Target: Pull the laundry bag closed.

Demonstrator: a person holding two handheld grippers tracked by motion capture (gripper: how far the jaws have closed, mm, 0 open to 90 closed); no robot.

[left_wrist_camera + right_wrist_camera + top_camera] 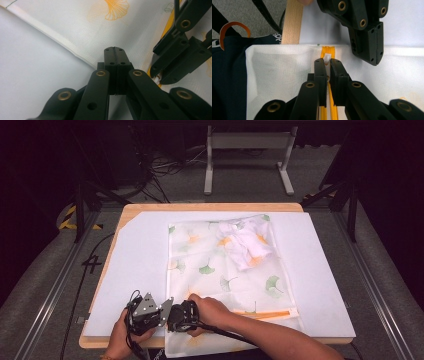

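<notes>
A white mesh bag (220, 270) printed with ginkgo leaves lies flat on the table, with a white garment (247, 245) bunched inside its far right corner. An orange zipper (265, 312) runs along its near end. My right gripper (327, 62) is shut on the zipper's white pull tab (327, 58), close to the zipper's end at the bag's left hem. My left gripper (115, 50) is shut, with its tips down on the bag's fabric just beside that hem. I cannot tell whether it pinches any mesh. Both grippers meet at the bag's near left corner (170, 312).
A white sheet (135, 270) covers the wooden table (210, 206). The bag's near end hangs over the table's front edge onto dark clothing (227, 82). A metal frame (247, 155) and cables stand on the floor beyond the table.
</notes>
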